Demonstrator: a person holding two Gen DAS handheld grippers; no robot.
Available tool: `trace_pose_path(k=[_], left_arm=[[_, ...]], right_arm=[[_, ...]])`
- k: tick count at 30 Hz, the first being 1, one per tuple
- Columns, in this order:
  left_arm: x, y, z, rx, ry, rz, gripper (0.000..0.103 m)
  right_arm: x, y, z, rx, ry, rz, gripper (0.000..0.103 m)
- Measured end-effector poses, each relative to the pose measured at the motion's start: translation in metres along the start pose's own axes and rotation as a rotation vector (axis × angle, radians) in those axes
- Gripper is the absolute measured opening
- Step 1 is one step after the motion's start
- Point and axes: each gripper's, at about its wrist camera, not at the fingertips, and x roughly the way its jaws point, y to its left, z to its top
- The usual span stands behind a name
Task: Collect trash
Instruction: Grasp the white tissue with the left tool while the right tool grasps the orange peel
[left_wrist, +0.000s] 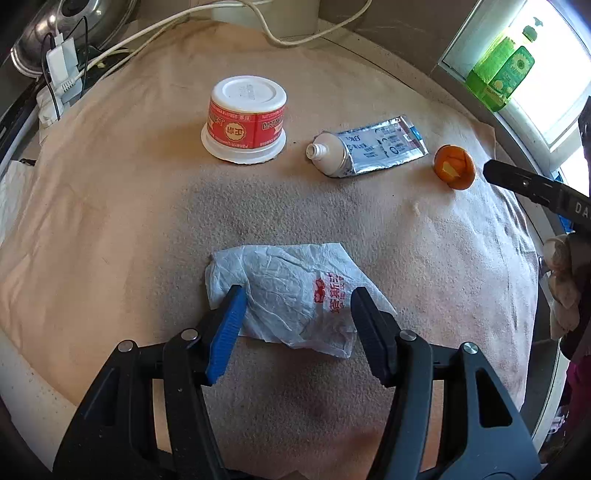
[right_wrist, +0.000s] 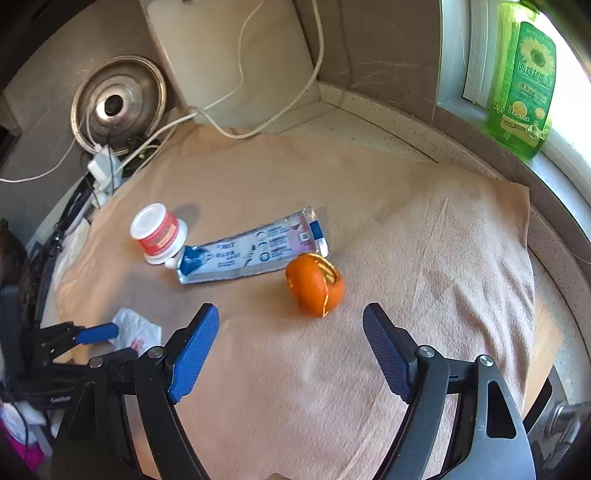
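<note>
Beige cloth (left_wrist: 110, 206) spread over a speckled counter (right_wrist: 388, 136); four bits of trash lie on it.

Left gripper (left_wrist: 297, 295): jaws partway apart, set either side of a crumpled white wrapper (left_wrist: 288, 291) with red print. The wrapper lies flat on the cloth between the fingers; the pads do not appear to press it.

Right gripper (right_wrist: 290, 314): jaws wide, nothing between them. An orange peel (right_wrist: 314, 284), curled into a hollow ball, sits just beyond the fingertips, apart from them.

Squeezed toothpaste tube (right_wrist: 251, 251), cap off, flattened, lies between the peel and a cup, its nozzle touching or nearly touching the cup's rim.

White cup (left_wrist: 243, 118) with red label stands upside down, rim on the cloth; contents cannot be seen.

Green bottle (right_wrist: 521, 81) on the windowsill, liquid inside. Metal lid (right_wrist: 118, 103) and white cords (right_wrist: 229, 129) at the back.
</note>
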Motion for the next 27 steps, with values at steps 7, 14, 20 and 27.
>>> trace_pose_path(k=[7, 14, 20, 27], left_arm=[[0.005, -0.001, 0.001, 0.021, 0.003, 0.033, 0.039], [0.005, 0.006, 0.004, 0.004, -0.004, 0.033, 0.013], [0.000, 0.012, 0.003, -0.005, -0.015, 0.027, 0.007], [-0.015, 0.017, 0.003, -0.009, -0.044, 0.013, 0.006]], right_arm=[[0.029, -0.007, 0.009, -0.002, 0.049, -0.014, 0.080], [0.047, -0.010, 0.013, 0.015, 0.071, -0.037, 0.080], [0.053, -0.013, 0.016, 0.042, 0.084, -0.025, 0.059], [0.052, -0.016, 0.016, 0.079, 0.079, -0.002, 0.037]])
